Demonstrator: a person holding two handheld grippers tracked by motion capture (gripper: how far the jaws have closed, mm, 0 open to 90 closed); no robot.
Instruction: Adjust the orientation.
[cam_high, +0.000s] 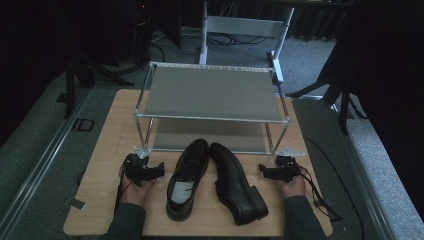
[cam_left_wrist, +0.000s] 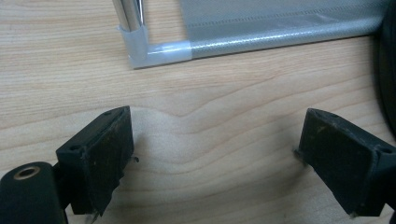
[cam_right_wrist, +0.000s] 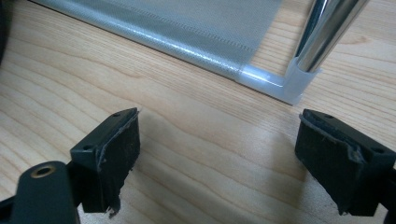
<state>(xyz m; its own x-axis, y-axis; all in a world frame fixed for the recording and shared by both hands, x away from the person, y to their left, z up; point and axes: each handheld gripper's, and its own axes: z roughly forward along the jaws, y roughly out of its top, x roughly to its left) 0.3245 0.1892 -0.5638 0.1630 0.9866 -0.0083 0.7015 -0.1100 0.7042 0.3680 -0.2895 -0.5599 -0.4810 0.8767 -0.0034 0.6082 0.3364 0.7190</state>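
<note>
Two black leather dress shoes sit on the wooden table (cam_high: 105, 150), in front of a two-tier shoe rack (cam_high: 210, 95). The left shoe (cam_high: 187, 177) stands upright, toe toward the rack, opening and pale insole facing up. The right shoe (cam_high: 235, 182) lies tipped on its side, toe also toward the rack, heel near the table's front edge. Their toes nearly touch by the rack's lower shelf.

The left gripper (cam_high: 145, 170) rests on the table just left of the upright shoe, near the rack's front left foot, held in the person's left hand (cam_high: 134, 190). In the left gripper view its jaws stand wide apart with bare wood between them, clamping nothing; the rack's white corner joint (cam_left_wrist: 140, 51) and chrome post (cam_left_wrist: 130, 13) lie ahead, and a dark shoe edge (cam_left_wrist: 388, 70) shows at the right border.

The right gripper (cam_high: 277, 171) rests on the table just right of the tipped shoe, near the rack's front right foot, in the right hand (cam_high: 294, 187). In the right gripper view its jaws are also spread, nothing between them, with the lower shelf's bar (cam_right_wrist: 187, 46) and a chrome post (cam_right_wrist: 327, 28) ahead.

Neither gripper touches a shoe.
</note>
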